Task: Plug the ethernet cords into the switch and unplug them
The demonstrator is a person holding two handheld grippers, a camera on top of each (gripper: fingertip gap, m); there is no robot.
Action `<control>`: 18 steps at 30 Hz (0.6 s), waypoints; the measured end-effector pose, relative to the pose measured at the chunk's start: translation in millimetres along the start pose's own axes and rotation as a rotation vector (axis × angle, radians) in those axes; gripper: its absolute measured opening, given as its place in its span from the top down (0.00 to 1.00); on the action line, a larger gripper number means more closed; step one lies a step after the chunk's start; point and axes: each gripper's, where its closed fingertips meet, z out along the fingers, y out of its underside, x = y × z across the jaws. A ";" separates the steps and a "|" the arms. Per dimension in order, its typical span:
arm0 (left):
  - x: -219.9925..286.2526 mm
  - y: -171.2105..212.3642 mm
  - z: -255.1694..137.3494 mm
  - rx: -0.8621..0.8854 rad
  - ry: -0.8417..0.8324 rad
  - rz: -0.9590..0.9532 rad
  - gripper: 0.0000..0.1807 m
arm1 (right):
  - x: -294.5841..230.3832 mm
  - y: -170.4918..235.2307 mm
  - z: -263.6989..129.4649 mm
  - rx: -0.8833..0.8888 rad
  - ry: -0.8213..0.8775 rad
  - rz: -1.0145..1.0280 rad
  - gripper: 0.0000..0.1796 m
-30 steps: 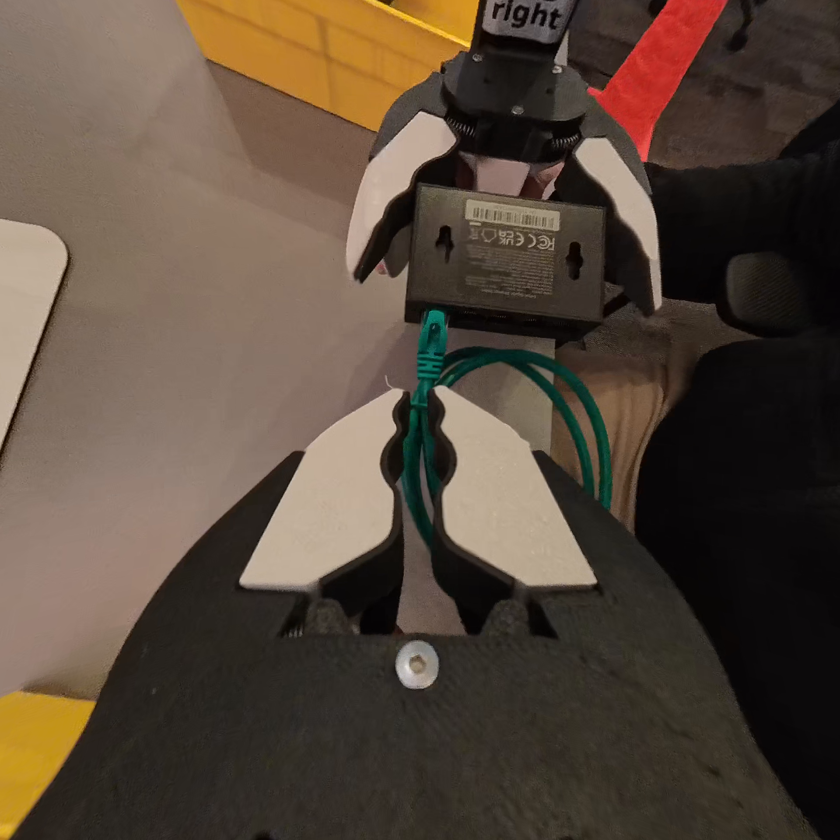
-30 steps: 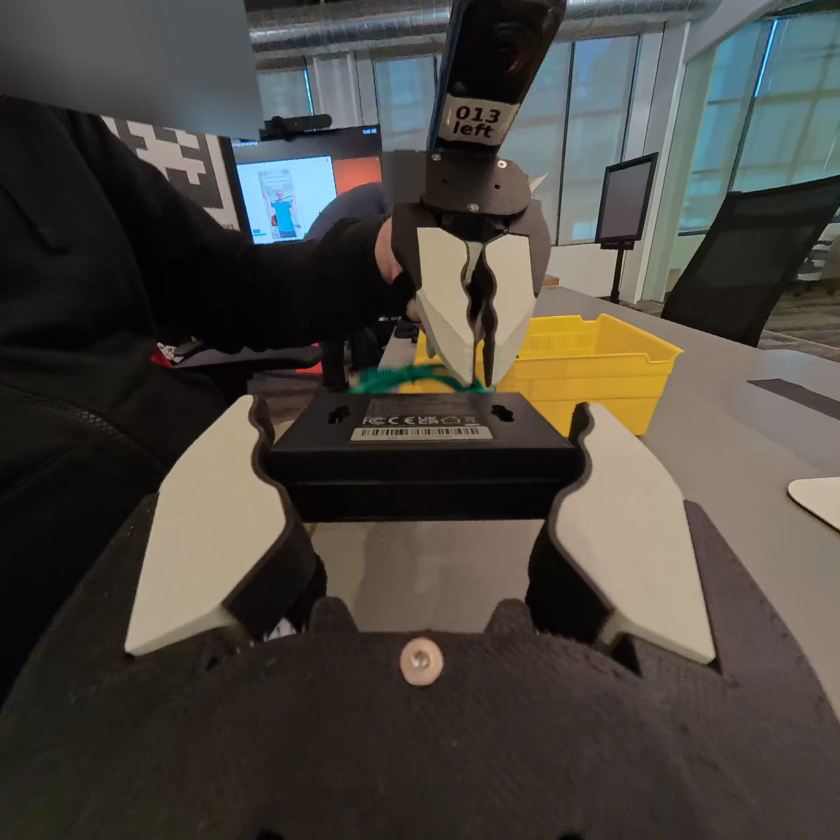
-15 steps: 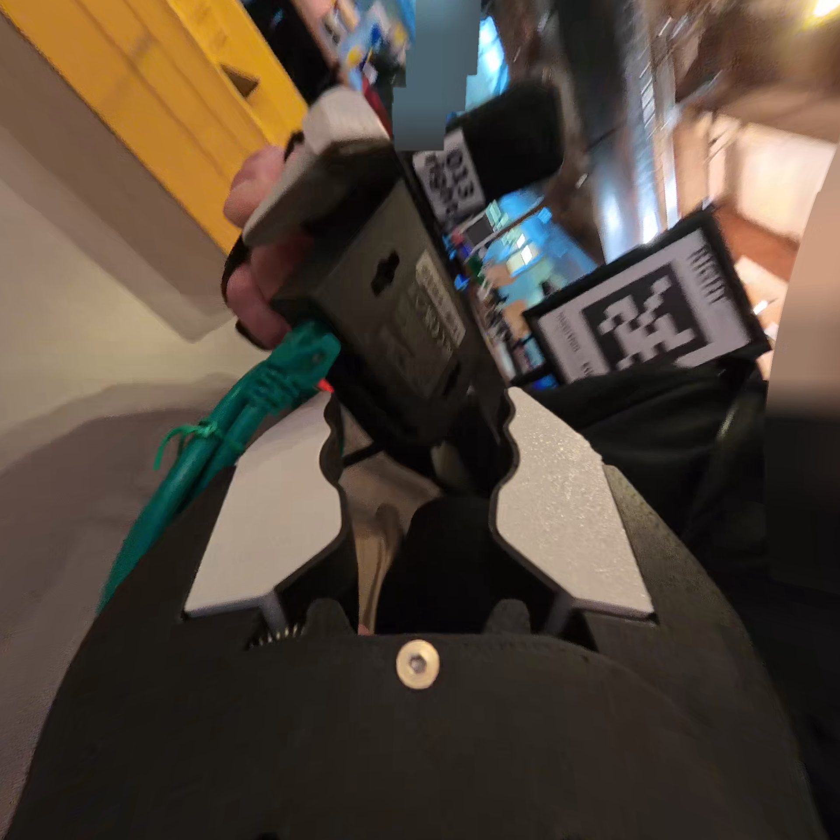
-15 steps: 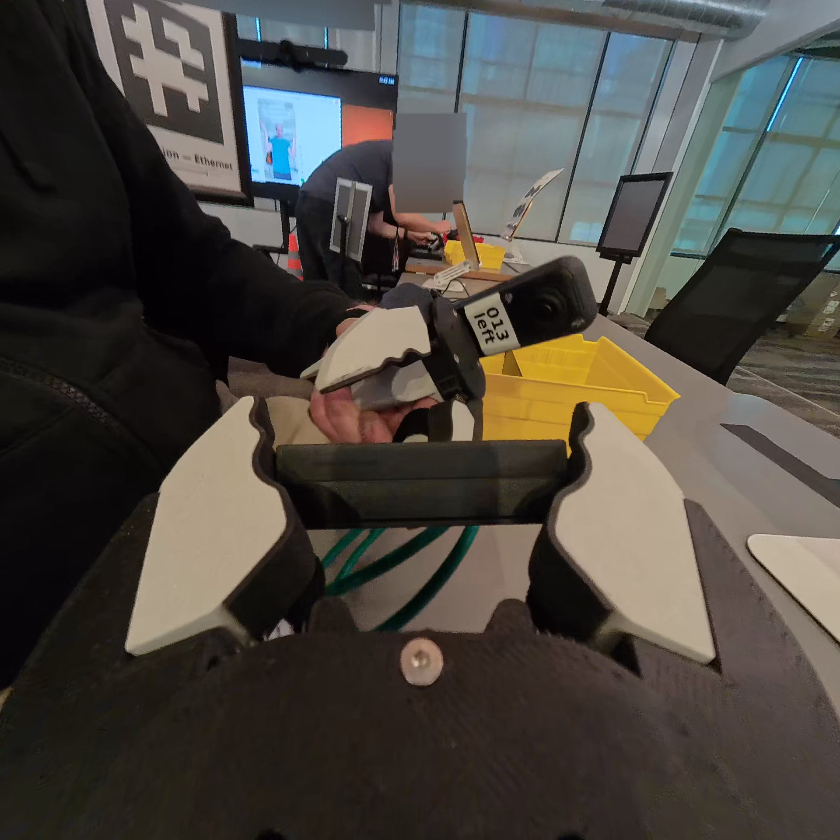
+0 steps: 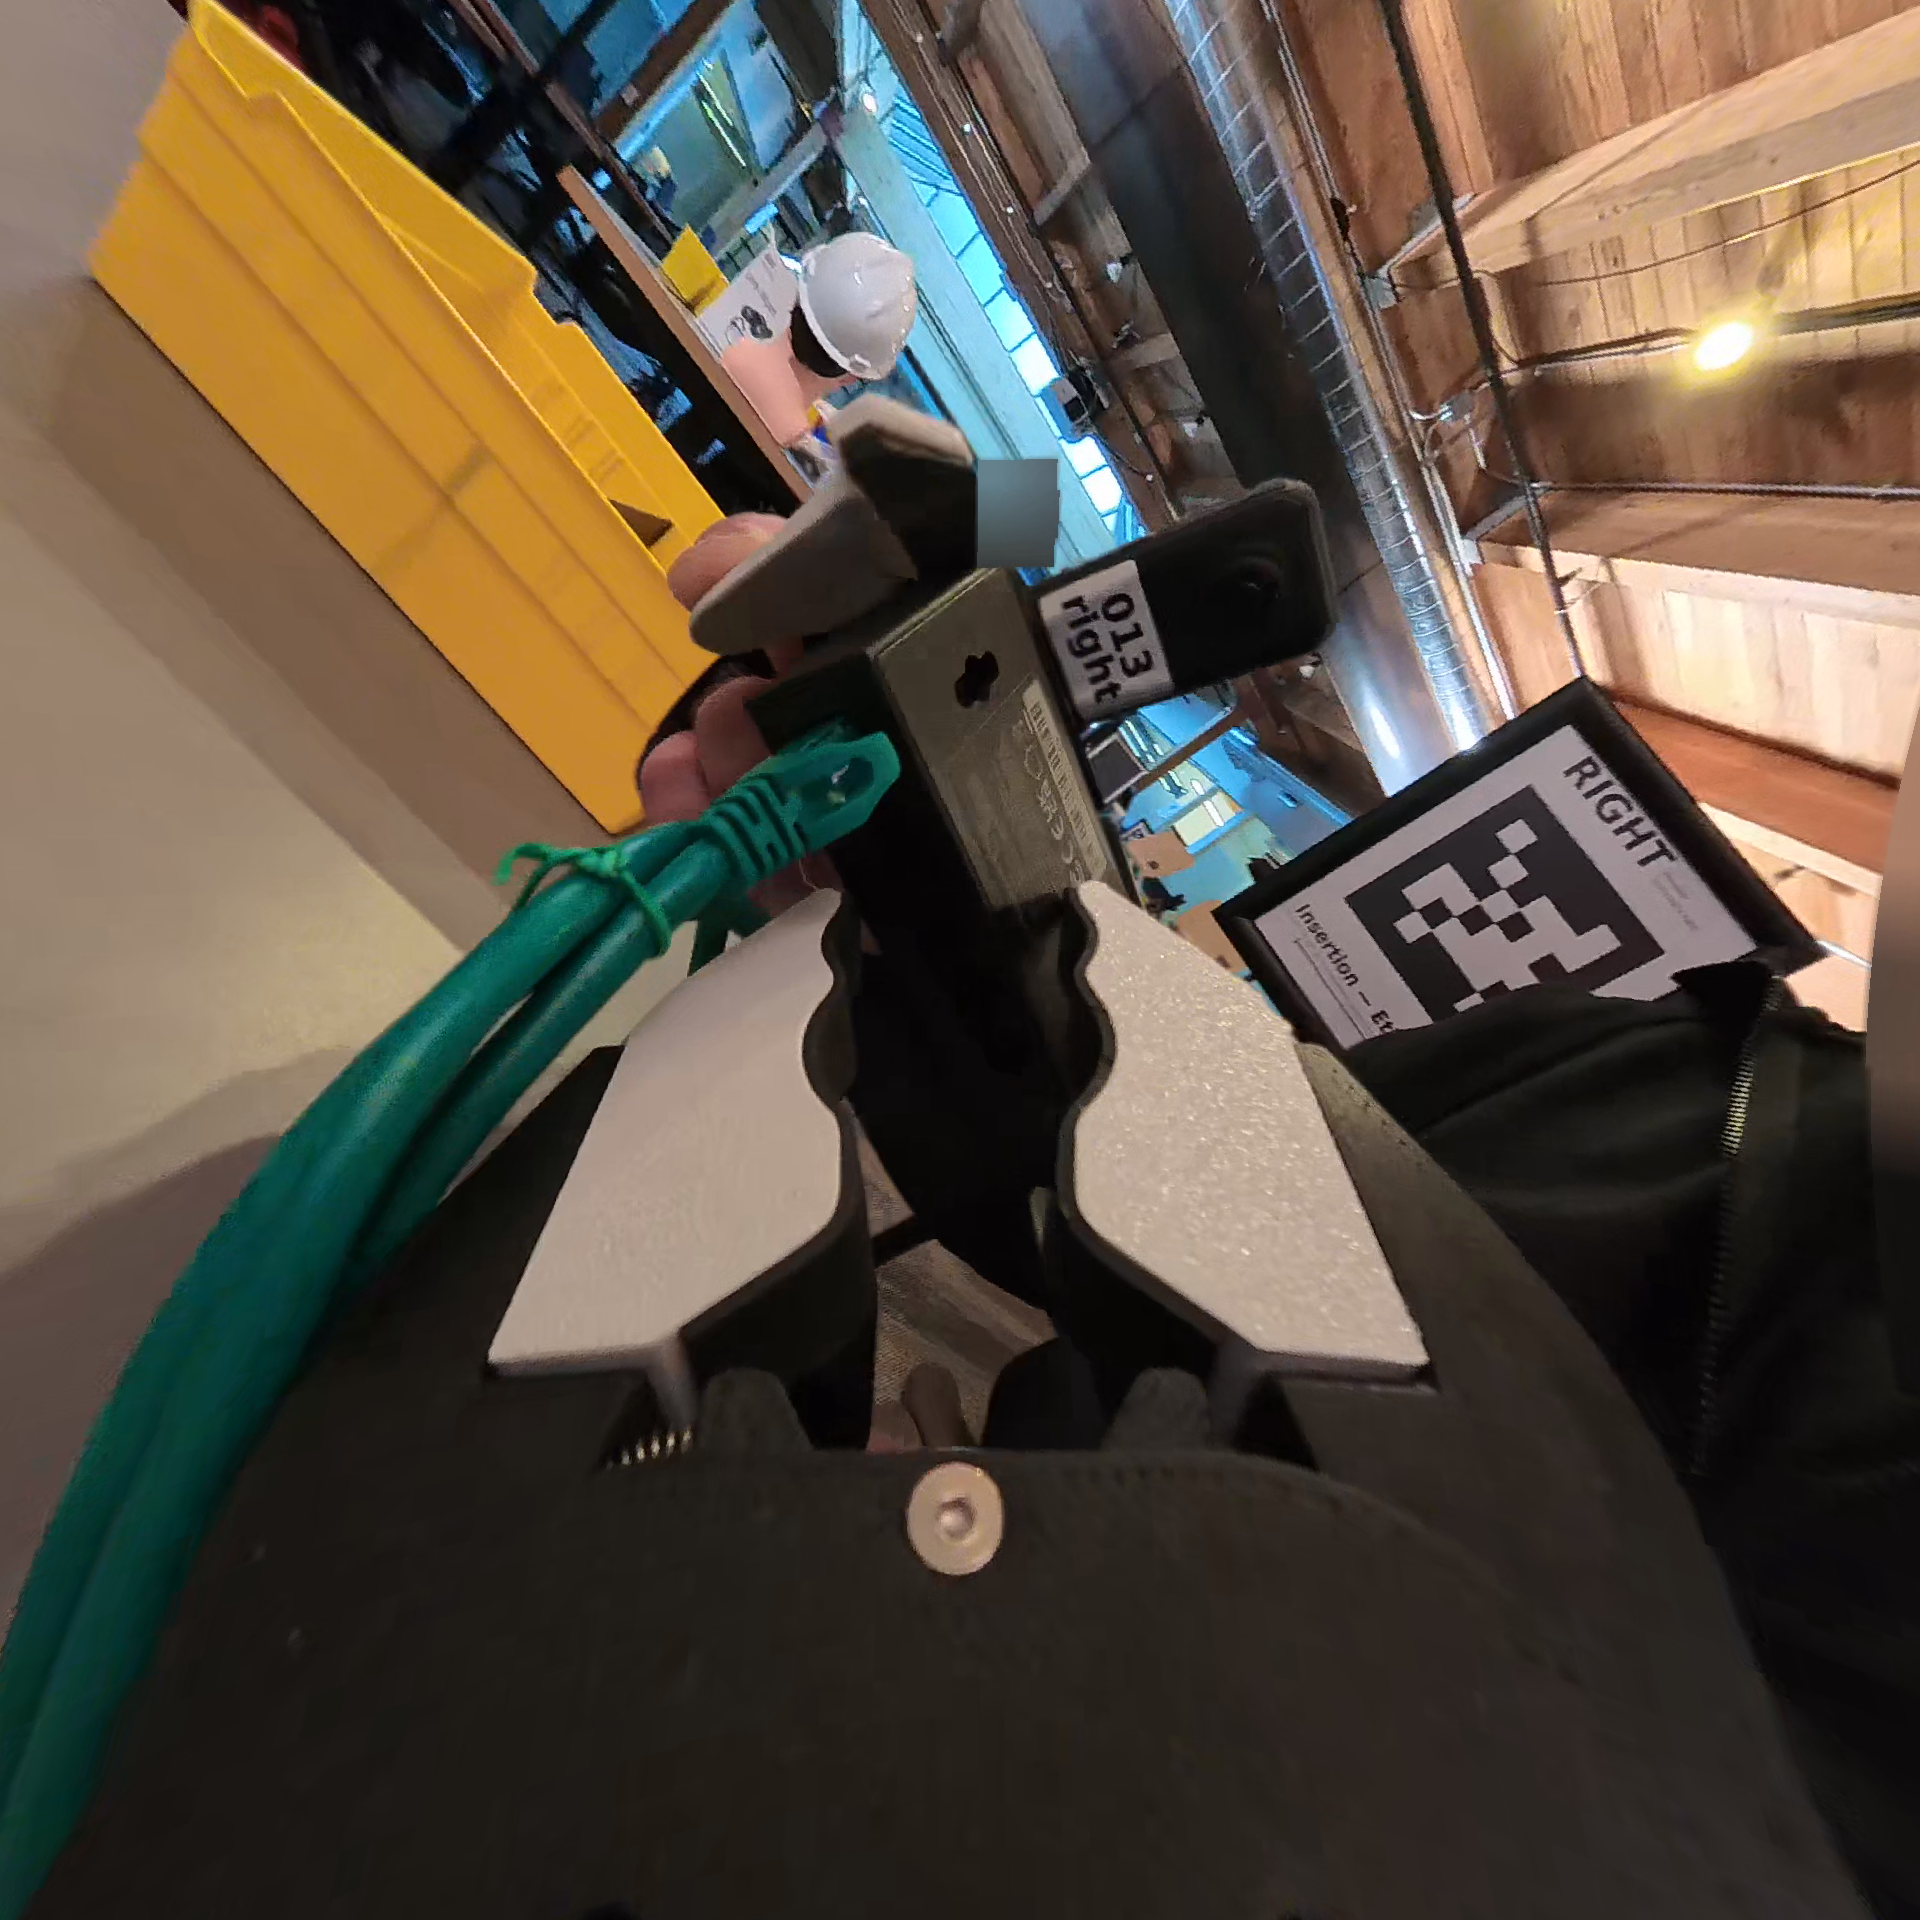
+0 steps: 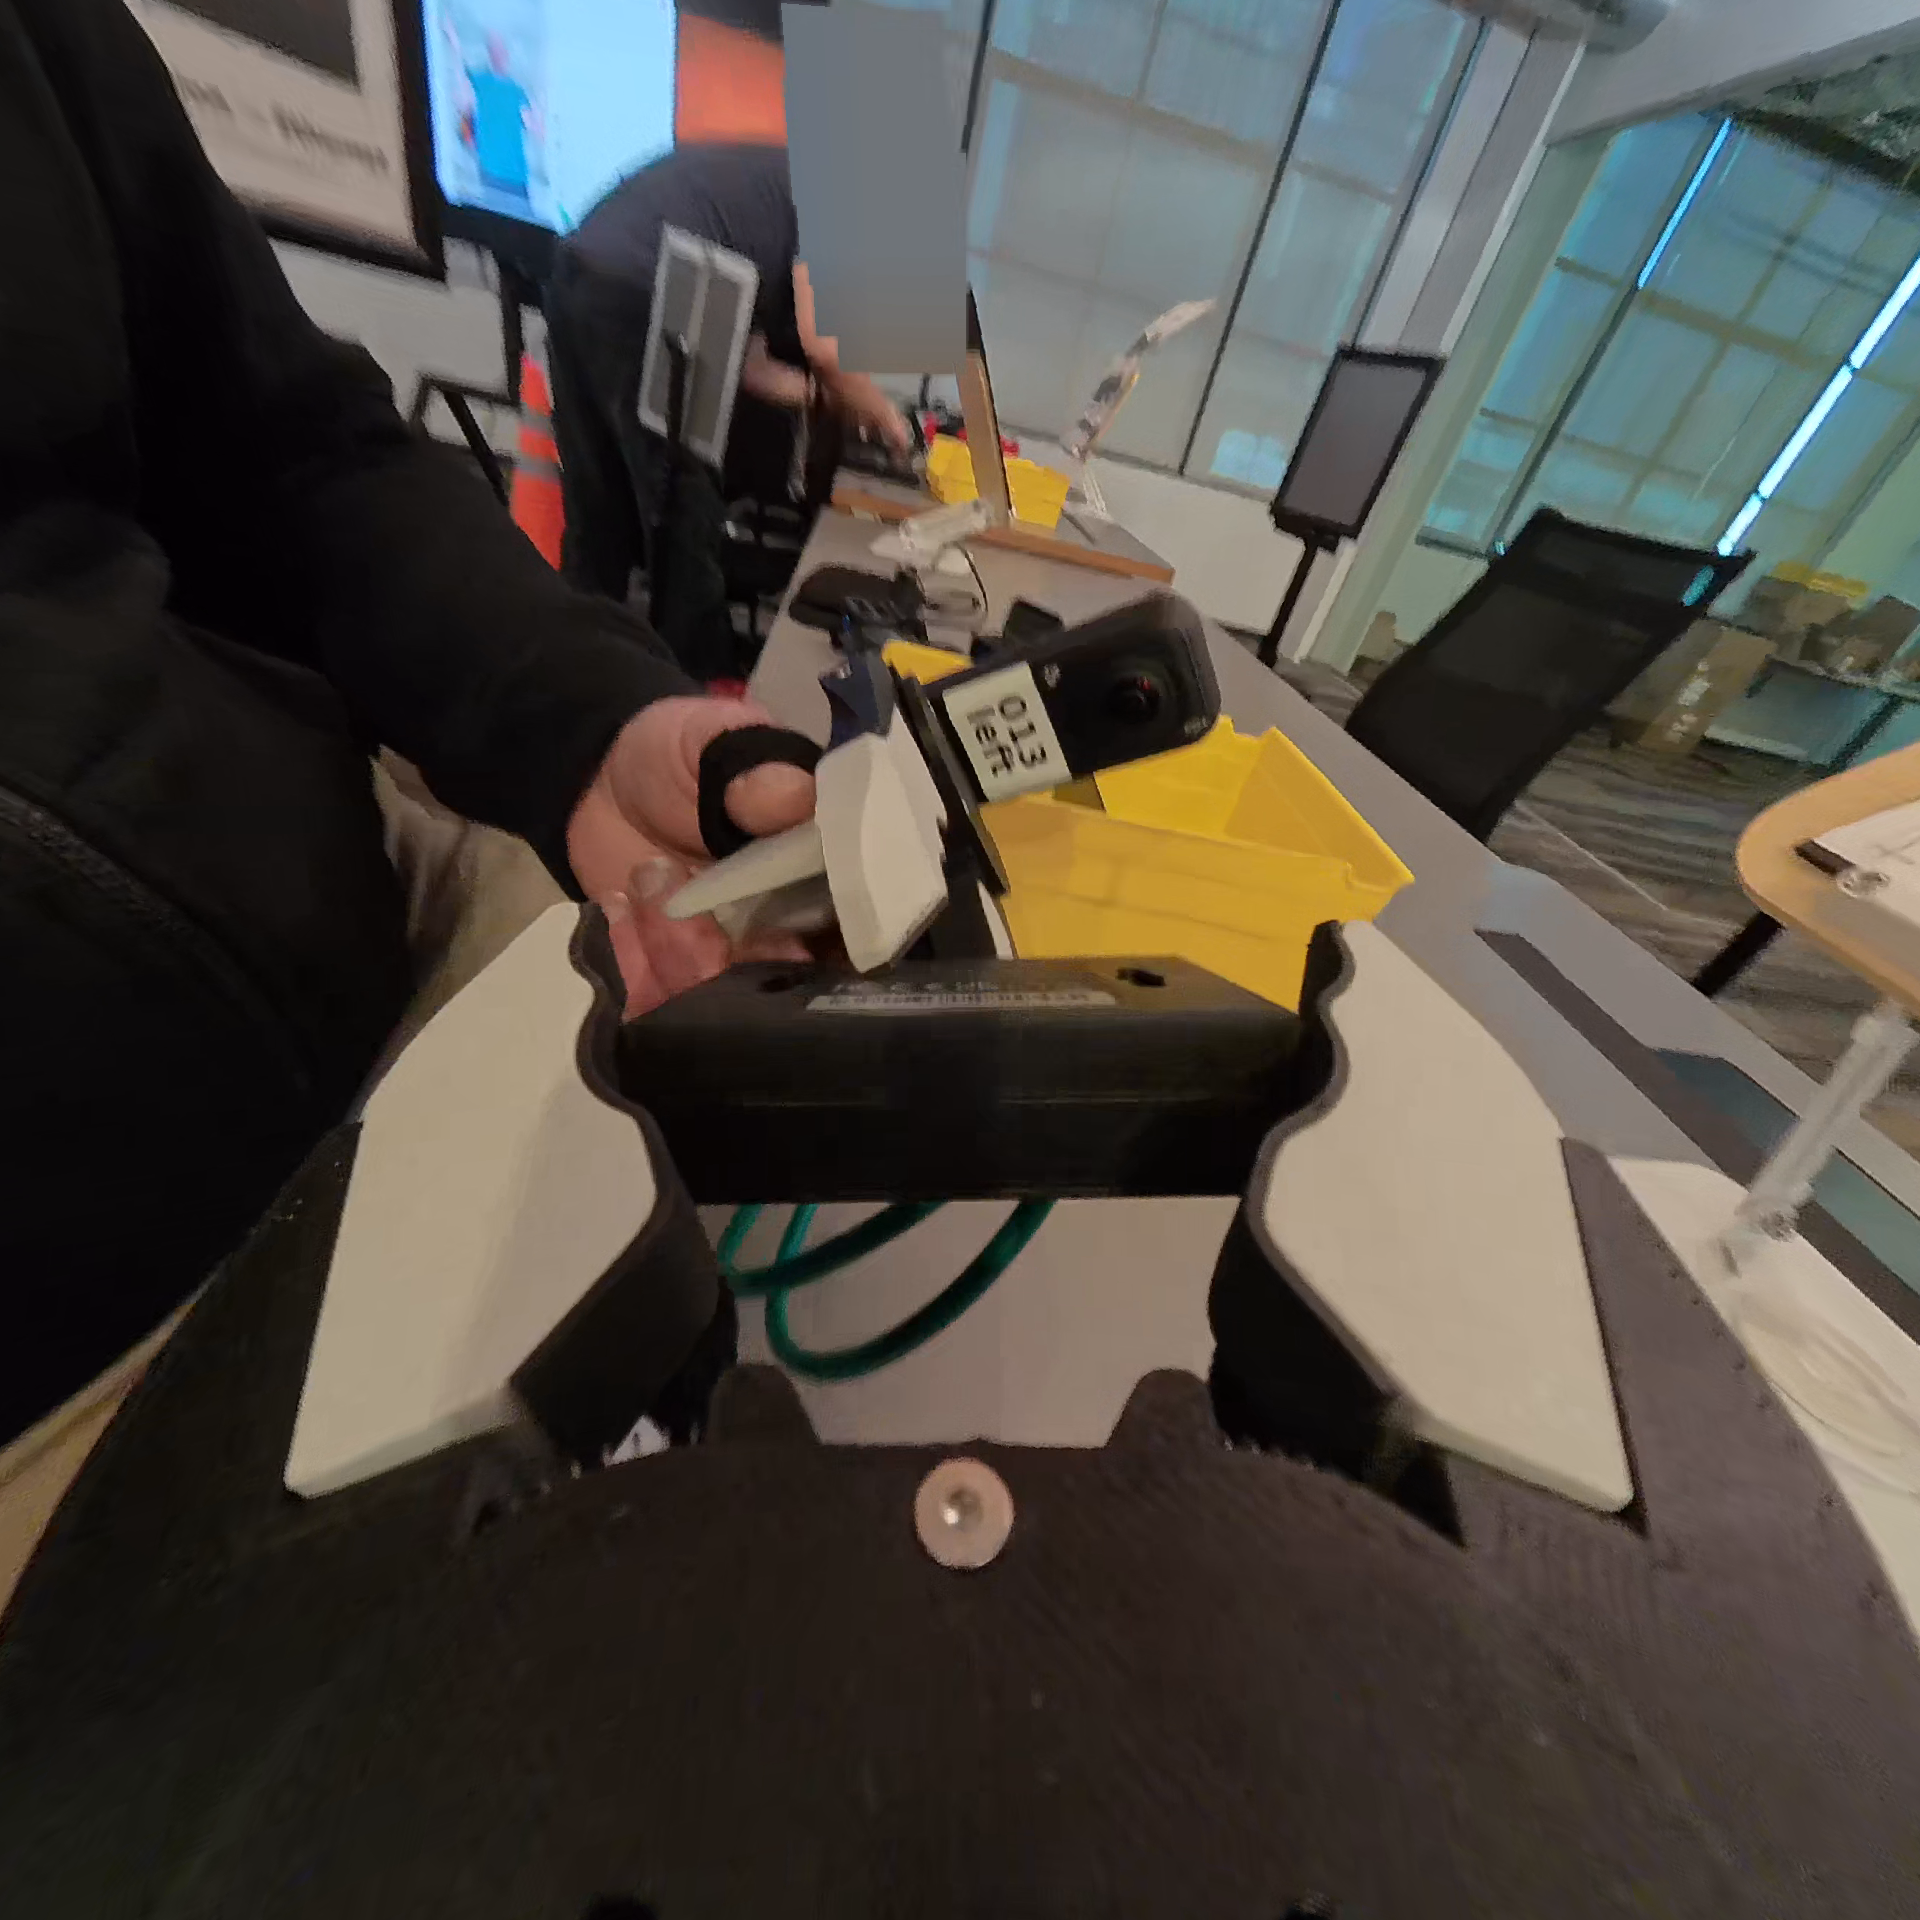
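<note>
My right gripper (image 6: pixel 961 1039) is shut on the black switch (image 6: pixel 956 1081), one finger on each short end, and holds it level above the grey table (image 6: pixel 1558 935). The green ethernet cord (image 5: pixel 436 1039) is plugged into the switch (image 5: pixel 997 769) by its green connector (image 5: pixel 821 790). Its loops hang below the switch (image 6: pixel 883 1299). My left gripper (image 5: pixel 961 925) is open and rolled on its side, tips close to the switch's port edge. The cord runs outside its left finger (image 5: pixel 717 1143), not between the jaws. The left gripper also shows behind the switch in the right wrist view (image 6: pixel 873 873).
Stacked yellow bins (image 6: pixel 1174 862) stand on the table just beyond the switch. A white pad (image 6: pixel 1766 1299) lies at the right. A person's black sleeve (image 6: pixel 312 623) fills the left side. A black chair (image 6: pixel 1538 665) and another person at a far table are behind.
My left gripper let go of the green cord, opened and rolled onto its side. The connector stayed in the switch. My right gripper kept its hold and shifted a little.
</note>
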 end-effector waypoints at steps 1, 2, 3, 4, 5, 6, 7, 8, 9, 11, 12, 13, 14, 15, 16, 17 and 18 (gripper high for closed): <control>-0.8 -0.3 -0.6 -0.003 -0.008 0.005 0.81 | 0.8 4.4 -0.5 -0.042 0.009 -0.011 0.32; -1.5 -0.6 -1.2 -0.007 -0.014 0.009 0.81 | 1.4 8.6 -1.0 -0.083 0.020 -0.021 0.32; -2.1 -1.4 -1.7 -0.006 -0.023 0.017 0.81 | 2.2 12.5 -1.3 -0.125 0.037 -0.039 0.32; -1.3 -1.6 -2.0 -0.008 -0.024 0.026 0.82 | 2.4 14.2 -1.6 -0.153 0.050 -0.058 0.32; 0.1 -1.8 -2.2 -0.009 -0.020 0.028 0.82 | 2.0 13.4 -1.6 -0.159 0.055 -0.069 0.32; 0.1 -2.9 -2.3 -0.004 -0.029 0.031 0.82 | 2.8 13.9 -1.8 -0.171 0.060 -0.072 0.32; -1.0 -3.3 -2.5 -0.004 -0.046 0.040 0.82 | 4.0 16.8 -2.3 -0.196 0.069 -0.081 0.32; -1.3 -2.8 -2.9 -0.012 -0.051 0.051 0.82 | 4.3 19.0 -2.7 -0.216 0.076 -0.095 0.32; -1.1 -3.1 -3.6 -0.013 -0.051 0.058 0.82 | 4.3 19.7 -2.4 -0.226 0.083 -0.103 0.32; -1.1 -3.8 -4.3 -0.009 -0.068 0.073 0.83 | 5.0 21.7 -2.5 -0.246 0.100 -0.116 0.32; -0.7 -3.8 -4.3 -0.014 -0.066 0.074 0.83 | 4.9 21.7 -2.6 -0.245 0.104 -0.118 0.32; -0.7 -5.6 -4.9 -0.005 -0.068 0.074 0.83 | 4.8 21.1 -2.8 -0.239 0.106 -0.116 0.32; -0.7 -7.5 -5.4 0.008 -0.073 0.076 0.84 | 4.9 21.0 -3.6 -0.235 0.107 -0.112 0.32; -0.7 -6.4 -5.0 -0.002 -0.077 0.079 0.84 | 5.0 20.8 -4.7 -0.232 0.111 -0.115 0.32; 0.0 -5.5 -4.7 -0.009 -0.071 0.077 0.84 | 4.4 19.7 -5.5 -0.224 0.116 -0.119 0.32; 0.3 -4.9 -4.4 -0.009 -0.063 0.071 0.84 | 3.5 19.0 -5.7 -0.216 0.119 -0.116 0.32; -0.4 -4.0 -4.0 -0.008 -0.062 0.064 0.84 | 3.0 19.6 -6.1 -0.215 0.123 -0.120 0.32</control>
